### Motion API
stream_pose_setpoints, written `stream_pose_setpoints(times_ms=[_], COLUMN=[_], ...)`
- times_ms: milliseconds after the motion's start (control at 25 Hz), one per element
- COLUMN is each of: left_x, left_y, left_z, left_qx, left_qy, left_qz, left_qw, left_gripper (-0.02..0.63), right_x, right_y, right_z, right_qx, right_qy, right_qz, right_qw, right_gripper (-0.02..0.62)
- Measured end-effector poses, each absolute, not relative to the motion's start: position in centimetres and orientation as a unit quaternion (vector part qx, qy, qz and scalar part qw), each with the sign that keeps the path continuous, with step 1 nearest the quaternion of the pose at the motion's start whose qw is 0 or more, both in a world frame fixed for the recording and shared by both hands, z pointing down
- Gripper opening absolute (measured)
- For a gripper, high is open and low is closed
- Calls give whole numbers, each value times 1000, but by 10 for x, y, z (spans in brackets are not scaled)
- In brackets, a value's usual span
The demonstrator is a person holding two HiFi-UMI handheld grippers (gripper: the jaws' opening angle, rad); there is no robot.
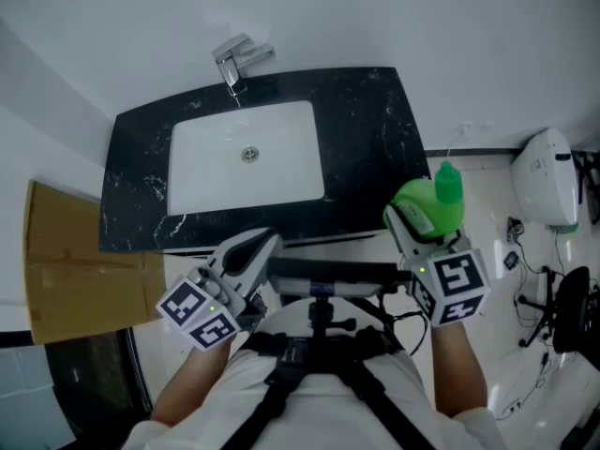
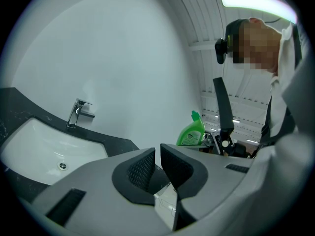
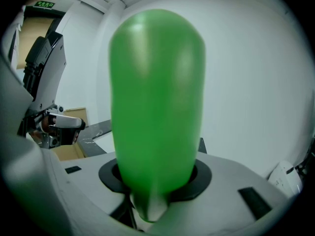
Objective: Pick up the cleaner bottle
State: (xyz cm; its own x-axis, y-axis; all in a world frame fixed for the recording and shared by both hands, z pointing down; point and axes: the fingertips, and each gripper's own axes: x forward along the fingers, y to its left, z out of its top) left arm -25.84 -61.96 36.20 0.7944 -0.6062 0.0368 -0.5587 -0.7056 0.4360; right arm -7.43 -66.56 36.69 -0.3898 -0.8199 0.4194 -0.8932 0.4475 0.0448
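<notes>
Sign: green, up and left of the cleaner bottle; white lettering unreadable.
Label: on the cleaner bottle; print too small.

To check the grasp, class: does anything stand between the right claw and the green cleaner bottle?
Nothing visible does. The right claw is closed directly on the cleaner bottle, with its green body filling the gap between the jaws.

Your left claw points level, jaws all but together and empty; your right claw tilts down, clamped on the cleaner bottle.
</notes>
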Motion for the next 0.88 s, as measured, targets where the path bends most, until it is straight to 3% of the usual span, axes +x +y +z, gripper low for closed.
stream_pose_setpoints(times_ms=[880], left_x=[-263], left_y=[-622], left_z=[363], left_qx=[919], left_qy=[-324], left_qz=[-54], left_qw=[218], left_gripper=[20], right_x=[-79], right_y=[-678], right_z=[363], right_qx=[514], right_qy=[-830], right_qz=[81], right_qw=[202], right_gripper=[166])
